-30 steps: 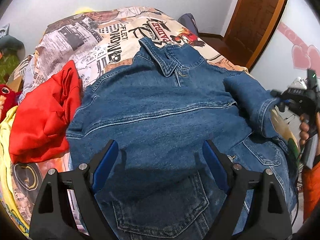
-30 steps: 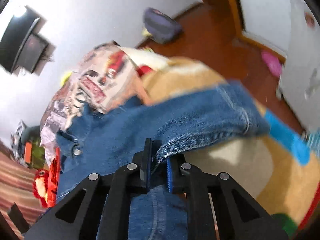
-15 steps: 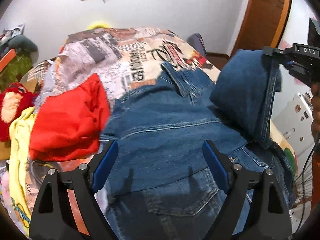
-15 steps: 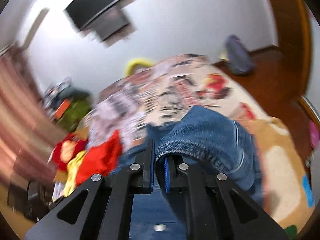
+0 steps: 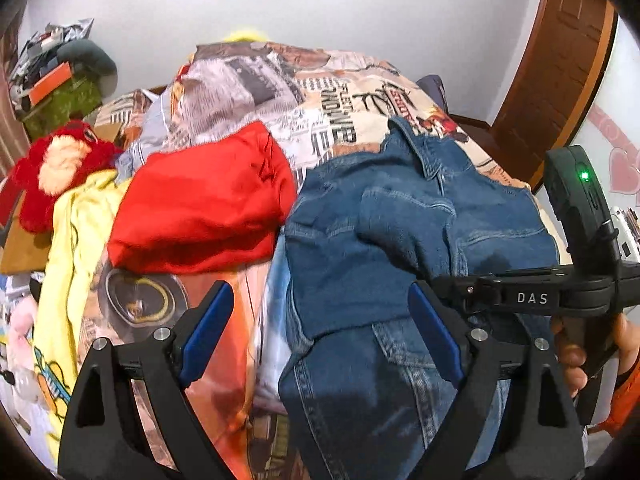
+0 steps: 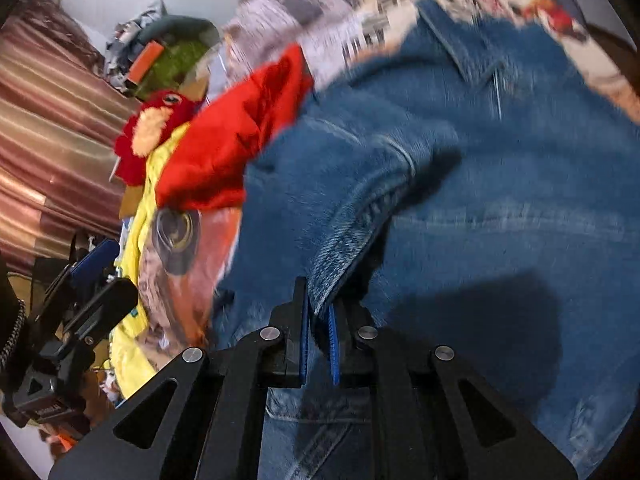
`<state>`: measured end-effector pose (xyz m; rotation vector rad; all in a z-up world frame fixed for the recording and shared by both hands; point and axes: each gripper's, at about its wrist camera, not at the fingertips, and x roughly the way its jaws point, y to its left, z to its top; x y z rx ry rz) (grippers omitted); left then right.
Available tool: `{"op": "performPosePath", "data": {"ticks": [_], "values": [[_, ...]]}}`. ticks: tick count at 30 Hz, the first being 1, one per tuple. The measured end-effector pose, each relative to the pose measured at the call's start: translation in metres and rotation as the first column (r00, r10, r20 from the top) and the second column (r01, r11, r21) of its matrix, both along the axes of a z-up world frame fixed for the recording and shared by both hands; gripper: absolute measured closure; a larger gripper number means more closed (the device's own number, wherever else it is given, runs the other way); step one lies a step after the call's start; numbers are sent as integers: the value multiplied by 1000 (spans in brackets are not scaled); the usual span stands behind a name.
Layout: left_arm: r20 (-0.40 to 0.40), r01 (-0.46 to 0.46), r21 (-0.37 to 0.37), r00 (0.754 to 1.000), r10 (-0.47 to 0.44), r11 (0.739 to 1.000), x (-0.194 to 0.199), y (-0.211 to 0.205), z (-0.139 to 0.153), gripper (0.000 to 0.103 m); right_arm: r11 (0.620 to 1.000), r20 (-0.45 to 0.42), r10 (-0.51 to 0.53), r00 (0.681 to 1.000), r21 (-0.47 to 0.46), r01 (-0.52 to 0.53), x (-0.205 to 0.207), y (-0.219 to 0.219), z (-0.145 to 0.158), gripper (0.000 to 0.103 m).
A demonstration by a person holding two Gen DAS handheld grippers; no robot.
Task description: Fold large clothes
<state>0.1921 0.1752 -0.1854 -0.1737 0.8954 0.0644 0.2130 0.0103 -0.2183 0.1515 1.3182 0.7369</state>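
Observation:
A blue denim jacket point(image 5: 400, 240) lies spread on the printed bedspread point(image 5: 280, 92), collar toward the far side. My right gripper point(image 6: 318, 300) is shut on the cuff of its sleeve point(image 6: 360, 184) and holds it over the jacket's body. In the left wrist view the right gripper point(image 5: 436, 280) reaches in from the right, a person's hand point(image 5: 572, 356) behind it. My left gripper point(image 5: 318, 300) hovers above the jacket's near left edge. Its jaws are opening and stand wide apart with nothing gripped between them. It also shows at the left as the left gripper point(image 6: 92, 264).
A red garment point(image 5: 200, 208) lies just left of the jacket, touching its edge. A yellow garment point(image 5: 68, 248) and a red plush toy point(image 5: 52, 168) lie further left. A wooden door point(image 5: 560, 60) stands at the back right; a cluttered pile point(image 5: 60, 76) at the back left.
The right gripper has swung the sleeve from the jacket's right side up and across onto its body. The left gripper has shifted toward the jacket's left edge, still open.

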Motion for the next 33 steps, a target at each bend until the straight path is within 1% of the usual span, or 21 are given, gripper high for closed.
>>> {"op": "performPosePath", "data": {"ticks": [3,4,6,7,8,9,10,11,12,16,18,20,22,23,26,27,29,30,33], "values": [[-15,2,-1,1000,-2,1000,-2,-3,-4,14,1000,-44,7,999,-22,-8,1,-6,3,91],[-14,7,3,1000,-7,1000,-1,-6,-3,14,1000,-47,8,999,-24,-10,2,-9,7,90],[-9,17,9,1000,-17,1000,0,-12,-1,14,1000,-27,13,1000,-15,-13,2,-15,19,87],[-7,21,10,1000,-21,1000,1,-14,0,14,1000,1,10,1000,-11,-10,1,-20,27,84],[-5,28,12,1000,-28,1000,3,-19,1,14,1000,37,1,999,-20,0,-1,-23,35,77],[-6,36,14,999,-35,999,5,-22,1,14,999,91,-16,996,-38,20,-1,-30,45,73],[-6,44,19,999,-44,999,8,-26,2,14,998,139,-32,990,-53,39,-1,-34,52,66],[-6,54,29,999,-54,998,10,-32,4,14,996,193,-49,980,-60,62,-2,-42,61,63],[-7,62,35,998,-61,997,13,-35,4,14,995,243,-66,968,-61,83,-2,-52,71,63],[-15,105,48,994,-105,993,28,-54,6,14,985,342,-127,931,-69,159,6,-89,95,60],[-25,130,46,991,-129,990,40,-66,5,14,972,392,-159,906,-100,214,12,-111,103,60],[-36,151,52,988,-149,987,49,-76,3,14,959,427,-174,887,-130,251,19,-130,111,60],[-51,165,75,986,-161,984,61,-86,-1,14,944,458,-187,869,-159,288,22,-150,118,59],[-64,172,87,984,-167,981,68,-91,-5,14,936,472,-192,860,-176,306,24,-161,119,57],[-111,185,98,978,-174,978,87,-101,-19,14,913,490,-197,849,-225,341,25,-186,115,48],[-123,184,95,977,-172,978,91,-102,-24,14,906,485,-196,852,-244,347,26,-192,108,47],[-154,169,93,976,-154,981,101,-101,-34,14,900,459,-192,867,-269,342,28,-202,93,47],[-172,154,98,976,-135,983,105,-99,-40,14,899,435,-191,880,-282,334,30,-204,83,46],[-203,122,115,974,-97,986,111,-90,-50,14,902,321,-213,923,-298,312,36,-210,43,46]]}}
